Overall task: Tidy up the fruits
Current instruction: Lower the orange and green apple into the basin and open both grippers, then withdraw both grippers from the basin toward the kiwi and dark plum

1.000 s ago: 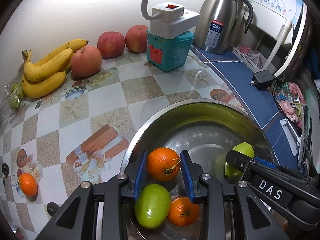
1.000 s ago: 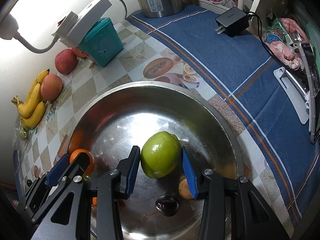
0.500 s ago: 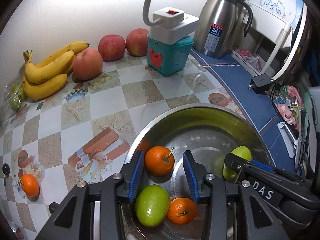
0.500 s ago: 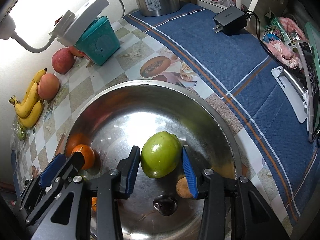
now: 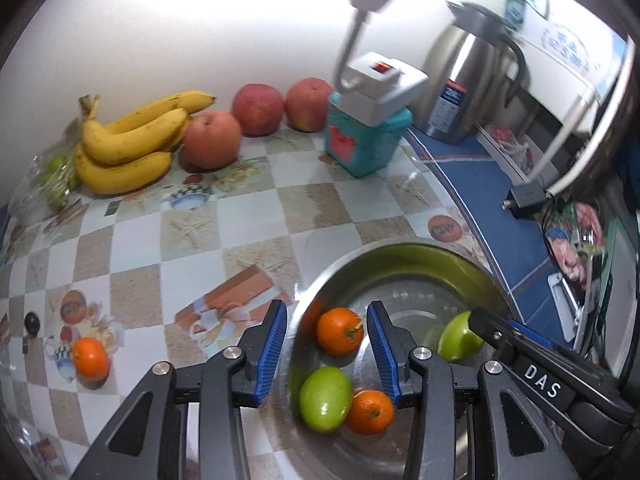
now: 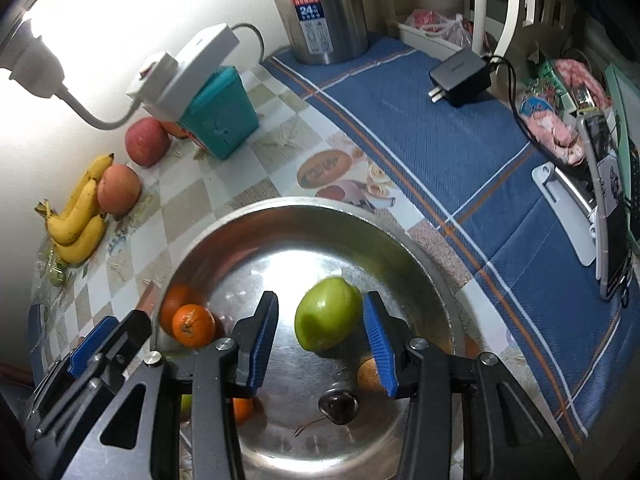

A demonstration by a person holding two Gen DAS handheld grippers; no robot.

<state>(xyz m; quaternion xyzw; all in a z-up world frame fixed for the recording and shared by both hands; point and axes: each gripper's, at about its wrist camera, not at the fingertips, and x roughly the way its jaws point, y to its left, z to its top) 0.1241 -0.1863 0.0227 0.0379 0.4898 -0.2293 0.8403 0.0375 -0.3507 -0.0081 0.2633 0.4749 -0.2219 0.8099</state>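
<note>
1. Releasing is the step in hand, as I read it: the left tool (image 5: 327, 344) hangs over the near side of the steel bowl (image 5: 400, 250) with its blue pads spread; its jaws have just been opening. An orange (image 5: 339, 331) lies in the bowl between the pads, touched by neither.
2. The right tool (image 6: 320, 340) is spread around a green fruit (image 6: 328, 314) resting on the bowl floor. A clear gap shows on the left pad's side; the right pad sits very near the fruit, contact not resolved. I read it as let go.
3. Bowl contents, left view: that orange, a second orange (image 5: 370, 412) touching a second green fruit (image 5: 326, 398), plus the fruit under the right tool.
4. Still out on the checked worktop (image 5: 248, 216): a lone orange (image 5: 91, 358) at lower left; bananas (image 5: 128, 140) and three apples (image 5: 210, 140) along the wall.
5. Doing it well (judgement): lift each tool straight up, pads wide, so no pad drags a round fruit and sets it rolling into the others.
6. Keep the two tools apart over the bowl; the right tool's finger crosses the left view close by.
7. Likely next target for the left tool: the lone orange, well apart from the bowl.
</note>
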